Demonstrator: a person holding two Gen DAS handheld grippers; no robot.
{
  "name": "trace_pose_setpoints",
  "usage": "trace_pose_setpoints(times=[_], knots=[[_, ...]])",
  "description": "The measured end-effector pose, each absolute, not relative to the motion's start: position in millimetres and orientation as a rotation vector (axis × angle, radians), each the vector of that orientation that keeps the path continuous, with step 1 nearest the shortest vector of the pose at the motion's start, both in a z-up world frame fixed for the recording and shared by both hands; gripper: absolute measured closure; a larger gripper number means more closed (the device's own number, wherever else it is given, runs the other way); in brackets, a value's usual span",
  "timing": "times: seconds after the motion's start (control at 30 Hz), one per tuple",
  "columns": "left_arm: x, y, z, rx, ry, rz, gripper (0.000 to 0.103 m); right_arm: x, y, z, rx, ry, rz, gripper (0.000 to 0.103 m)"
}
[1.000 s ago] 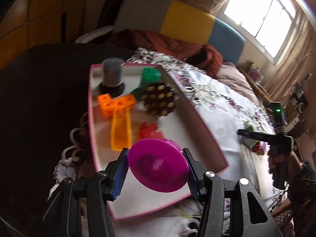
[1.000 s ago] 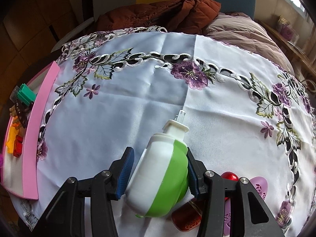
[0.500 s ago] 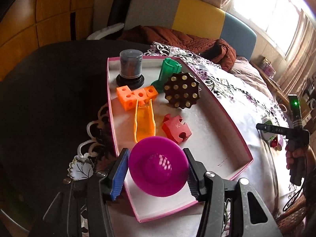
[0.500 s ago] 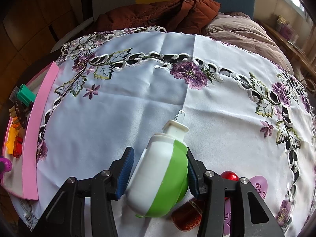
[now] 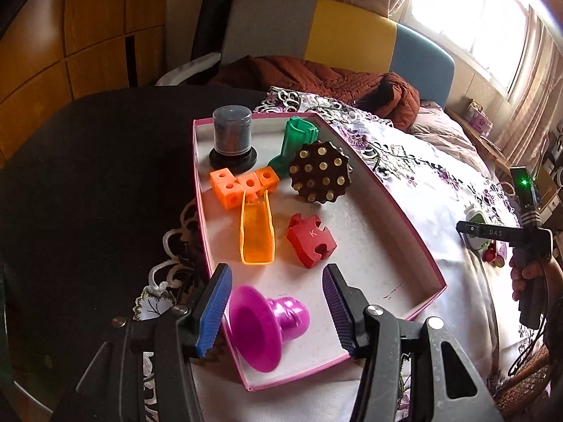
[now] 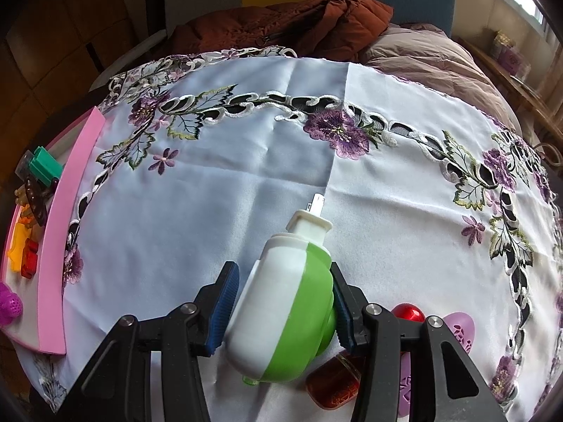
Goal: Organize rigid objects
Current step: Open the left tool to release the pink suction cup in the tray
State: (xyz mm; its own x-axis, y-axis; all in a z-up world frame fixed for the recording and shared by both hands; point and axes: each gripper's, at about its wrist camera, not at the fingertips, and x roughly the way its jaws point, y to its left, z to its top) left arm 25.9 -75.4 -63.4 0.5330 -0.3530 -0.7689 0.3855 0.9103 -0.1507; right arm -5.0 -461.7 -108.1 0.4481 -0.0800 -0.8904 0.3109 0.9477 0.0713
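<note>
L gripper jaws spread, w/ magenta cup lying on its side in pink-rimmed tray, near corner, untouched. R gripper pinches green-white plug-in device over embroidered tablecloth.

A lived-in home, by the look of it. An embroidered floral tablecloth covers the counter, a rumpled brown quilted jacket lies on a grey, yellow and blue upholstered seat back at upper centre, a curtained window glows upper right, and wood-panelled cabinets fill the upper left.
</note>
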Motion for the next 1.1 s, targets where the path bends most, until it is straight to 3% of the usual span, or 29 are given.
trace_pose_setpoints(times=[1.1], knots=[[23,-53,-50,0.002,0.87,-0.341,0.049,-7,-438,-106,0.071,1.074,-0.295,0.054]])
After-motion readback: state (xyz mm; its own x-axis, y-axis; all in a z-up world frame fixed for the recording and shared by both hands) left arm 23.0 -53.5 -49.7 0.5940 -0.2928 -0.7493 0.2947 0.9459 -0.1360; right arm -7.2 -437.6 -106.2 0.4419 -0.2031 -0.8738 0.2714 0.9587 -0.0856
